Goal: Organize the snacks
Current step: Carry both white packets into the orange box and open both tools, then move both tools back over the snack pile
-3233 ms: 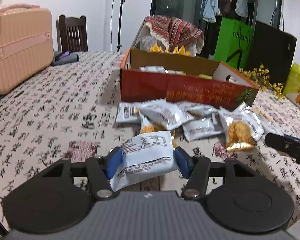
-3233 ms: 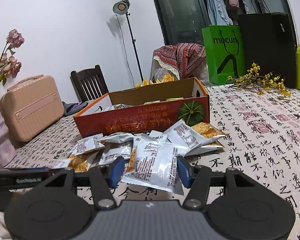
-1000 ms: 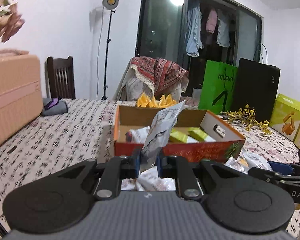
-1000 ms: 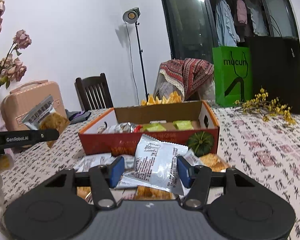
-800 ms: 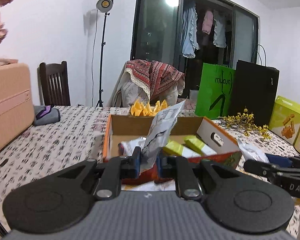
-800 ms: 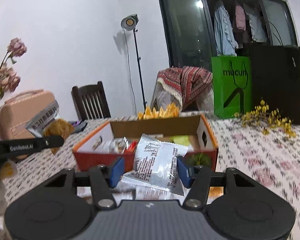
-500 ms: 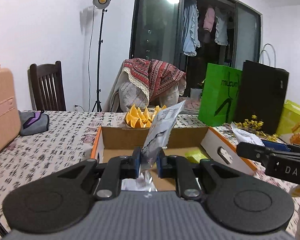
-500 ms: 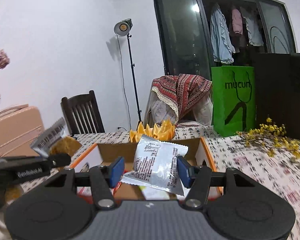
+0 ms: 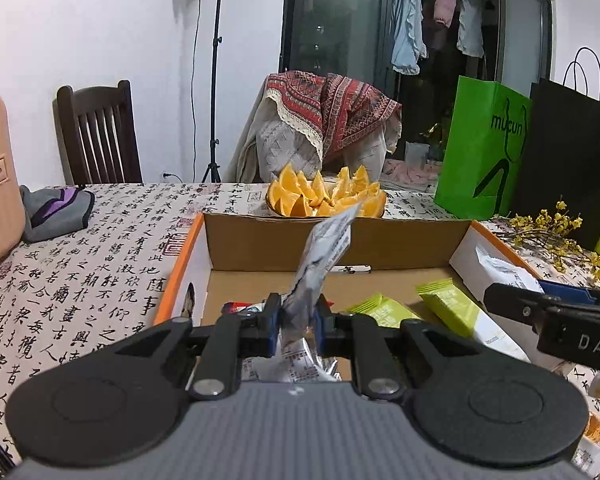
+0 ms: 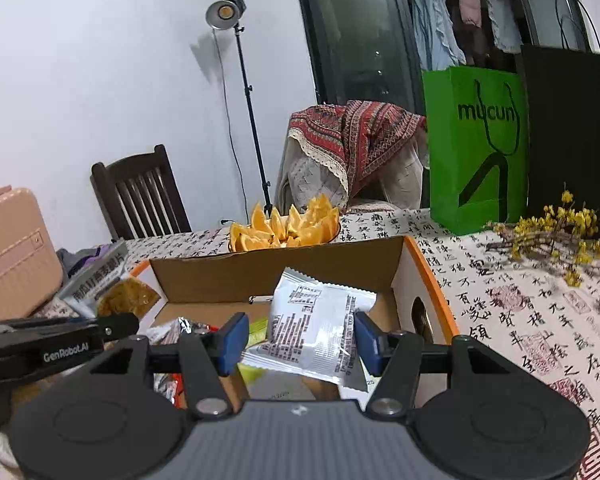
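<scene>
Box (image 9: 388, 240) on table (image 9: 100, 264); snack packets (image 9: 444, 308) inside; orange wedges (image 9: 324, 196) behind; chair (image 9: 96, 132) far left.

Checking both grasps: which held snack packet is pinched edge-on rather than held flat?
The left gripper's packet: it stands upright, edge-on; the right gripper's packet lies flat between its fingers.

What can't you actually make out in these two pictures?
- Left wrist view: the near floor of the orange-rimmed cardboard box is hidden by the left gripper.
- Right wrist view: print on the white foil snack packet is too small to read.
- Right wrist view: the pink hard suitcase is cut off by the left edge.
</scene>
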A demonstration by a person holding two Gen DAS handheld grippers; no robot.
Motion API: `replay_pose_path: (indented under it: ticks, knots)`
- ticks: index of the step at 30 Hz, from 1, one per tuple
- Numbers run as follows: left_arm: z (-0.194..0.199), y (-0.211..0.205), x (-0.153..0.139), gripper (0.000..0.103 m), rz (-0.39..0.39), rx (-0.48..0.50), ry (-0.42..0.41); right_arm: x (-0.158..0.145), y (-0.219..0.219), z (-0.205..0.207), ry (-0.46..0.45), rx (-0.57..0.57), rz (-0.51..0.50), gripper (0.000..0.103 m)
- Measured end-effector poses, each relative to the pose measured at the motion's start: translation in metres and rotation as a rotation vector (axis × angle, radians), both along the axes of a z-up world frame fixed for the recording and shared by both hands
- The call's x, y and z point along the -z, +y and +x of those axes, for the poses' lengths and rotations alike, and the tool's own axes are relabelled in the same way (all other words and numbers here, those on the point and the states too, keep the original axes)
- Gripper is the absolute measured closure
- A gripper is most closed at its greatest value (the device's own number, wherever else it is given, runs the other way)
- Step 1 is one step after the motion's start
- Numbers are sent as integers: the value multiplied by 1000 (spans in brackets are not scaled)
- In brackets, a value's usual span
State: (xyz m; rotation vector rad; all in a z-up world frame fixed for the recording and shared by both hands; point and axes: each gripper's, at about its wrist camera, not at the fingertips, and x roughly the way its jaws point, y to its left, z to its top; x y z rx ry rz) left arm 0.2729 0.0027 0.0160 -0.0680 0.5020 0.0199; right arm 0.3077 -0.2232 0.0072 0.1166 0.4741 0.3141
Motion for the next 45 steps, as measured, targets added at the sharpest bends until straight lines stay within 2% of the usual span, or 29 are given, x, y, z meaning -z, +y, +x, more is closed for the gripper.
replay_pose_path:
  ticks: [1, 3, 5, 6, 7, 10, 19, 25, 35, 45]
  knots:
    - [-2, 0, 0, 81, -1, -4, -7, 1, 2, -1, -7, 6, -17, 44]
    - [-6, 2, -1, 63, -8, -9, -16, 3, 3, 1, -8, 14, -35, 44]
    - [-8, 4, -1, 19, -12, -38, -28, 5, 0, 2, 7, 5, -21, 28]
    - [-10, 4, -2, 10, -6, -56, -41, 5, -1, 2, 10, 6, -13, 15]
    - [-13, 5, -4, 0, -3, -79, -60, 5, -2, 1, 7, 8, -6, 10]
    - [-17, 10, -6, 0, -26, -90, -82, 4, -3, 0, 0, 9, -5, 0]
    - [-16, 12, -10, 0, -36, -103, -64, 4, -1, 0, 6, 31, -33, 0]
    - [-23, 9, -26, 0, -25, -109, -59, -7, -3, -8, -13, 15, -23, 0]
    - [-62, 16, -54, 0, -58, -89, -68, -35, -12, -53, -50, -6, -40, 0]
    - [-117, 21, -37, 0, -42, -46, -53, -17, -35, -100, 16, -28, -39, 0]
